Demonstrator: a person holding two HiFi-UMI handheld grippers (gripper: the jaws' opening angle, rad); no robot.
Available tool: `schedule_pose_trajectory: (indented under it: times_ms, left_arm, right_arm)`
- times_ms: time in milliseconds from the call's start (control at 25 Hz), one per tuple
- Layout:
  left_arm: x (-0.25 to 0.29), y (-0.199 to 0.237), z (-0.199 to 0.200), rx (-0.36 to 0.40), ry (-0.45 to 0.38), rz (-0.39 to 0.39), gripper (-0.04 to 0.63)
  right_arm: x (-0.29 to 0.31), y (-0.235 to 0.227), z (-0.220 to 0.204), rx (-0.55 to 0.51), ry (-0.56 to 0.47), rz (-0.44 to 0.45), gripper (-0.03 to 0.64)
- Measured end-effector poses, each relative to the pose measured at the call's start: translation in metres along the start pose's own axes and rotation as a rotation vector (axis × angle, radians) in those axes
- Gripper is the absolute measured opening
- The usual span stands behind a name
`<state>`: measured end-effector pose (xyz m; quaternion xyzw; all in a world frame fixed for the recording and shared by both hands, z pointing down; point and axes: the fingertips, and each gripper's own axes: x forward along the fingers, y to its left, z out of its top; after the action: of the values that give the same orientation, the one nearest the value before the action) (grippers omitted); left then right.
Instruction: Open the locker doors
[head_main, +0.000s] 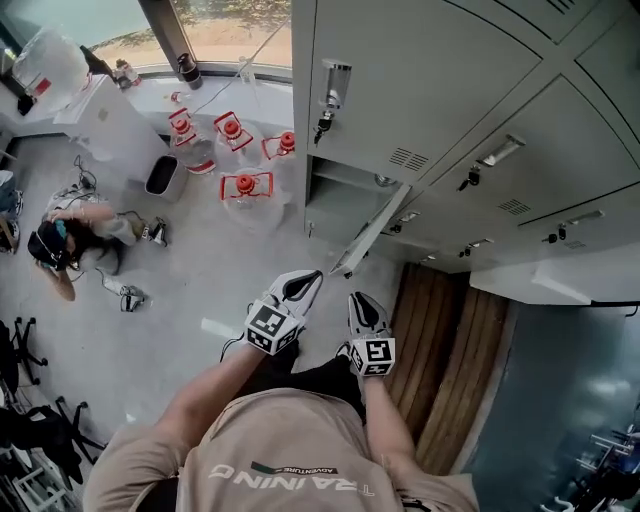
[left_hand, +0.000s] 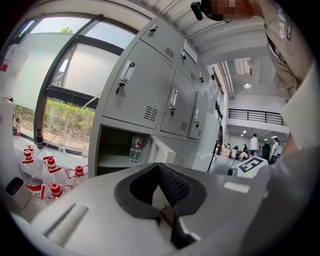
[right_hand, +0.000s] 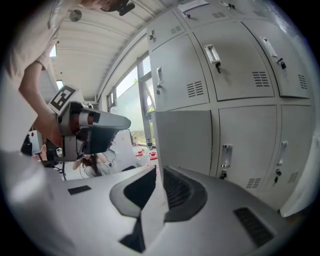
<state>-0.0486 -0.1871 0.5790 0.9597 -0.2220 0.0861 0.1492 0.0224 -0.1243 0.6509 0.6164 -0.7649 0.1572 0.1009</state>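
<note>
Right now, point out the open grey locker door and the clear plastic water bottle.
Open grey locker door (head_main: 375, 228), head view, its edge.
Clear plastic water bottle (left_hand: 134, 151), left gripper view, its body.

A bank of pale grey metal lockers (head_main: 450, 90) has its flat doors set in rows. One lower door (head_main: 378, 225), at the end of the bank nearest the window, stands open, roughly square to the locker fronts. From above it shows edge-on as a thin pale strip. Behind it, its compartment (left_hand: 116, 145) lies open, with a shelf inside. The door's free edge sits between the jaws of the right gripper (right_hand: 155, 175), which are closed on it. All the other doors in view are closed flush. They carry an upright silver handle (head_main: 335, 82) with a key below it, and a small block of vent slots (head_main: 408, 158) near a lower corner.
</note>
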Motion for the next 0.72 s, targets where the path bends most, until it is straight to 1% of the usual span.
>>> schedule_pose_trajectory:
  times_ms: [160, 320, 360, 480, 560, 600, 720]
  left_arm:
    - [0.006, -0.034, -0.005, 0.003, -0.001, 0.038, 0.006]
    - [0.016, -0.077, -0.011, -0.001, -0.004, 0.113, 0.006]
    - [0.020, -0.089, -0.012, -0.014, -0.008, 0.140, 0.006]
    - [0.032, -0.126, -0.012, -0.085, -0.049, 0.223, 0.006]
    - [0.040, -0.142, -0.006, -0.122, -0.076, 0.266, 0.006]
    - [0.045, -0.150, -0.001, -0.128, -0.088, 0.278, 0.006]
    - [0.060, -0.174, 0.018, -0.097, -0.114, 0.281, 0.006]
  right_arm:
    - [-0.037, -0.029, 0.012, -0.035, -0.019, 0.021, 0.048]
    - [-0.086, -0.066, 0.016, -0.058, -0.047, 0.070, 0.048]
    - [-0.099, -0.077, 0.016, -0.071, -0.045, 0.086, 0.048]
    - [-0.133, -0.106, 0.013, -0.114, -0.036, 0.157, 0.048]
    - [-0.146, -0.119, 0.010, -0.102, -0.035, 0.215, 0.048]
    - [-0.151, -0.127, 0.009, -0.091, -0.033, 0.232, 0.048]
    - [-0.161, -0.144, 0.013, -0.101, -0.029, 0.249, 0.048]
